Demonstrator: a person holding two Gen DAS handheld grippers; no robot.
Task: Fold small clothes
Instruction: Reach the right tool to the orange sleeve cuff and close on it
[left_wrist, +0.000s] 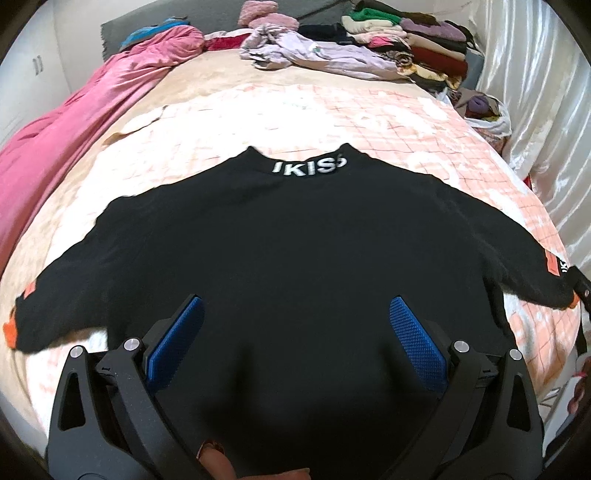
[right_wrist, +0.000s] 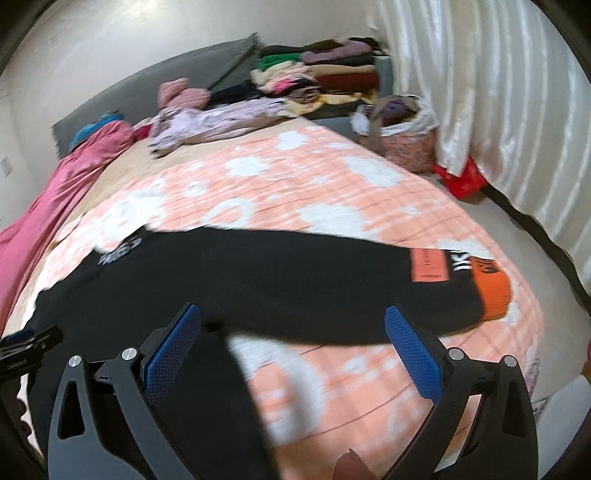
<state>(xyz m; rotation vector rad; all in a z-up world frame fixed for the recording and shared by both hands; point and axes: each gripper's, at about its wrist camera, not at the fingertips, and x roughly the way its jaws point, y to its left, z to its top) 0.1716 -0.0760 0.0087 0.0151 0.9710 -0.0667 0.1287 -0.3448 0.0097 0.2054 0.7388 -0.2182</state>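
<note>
A black long-sleeved top lies spread flat on the bed, collar with white letters pointing away, both sleeves out to the sides. Its cuffs are orange, and an orange patch sits on the right sleeve. My left gripper hovers open over the lower middle of the top, nothing between its blue pads. In the right wrist view the top runs across the frame. My right gripper is open above the armpit of the right sleeve, holding nothing.
The bed has a peach and white checked cover. A pink blanket lies along the left side. Loose lilac clothes and a folded stack sit at the far end. A bag of clothes and white curtain stand right.
</note>
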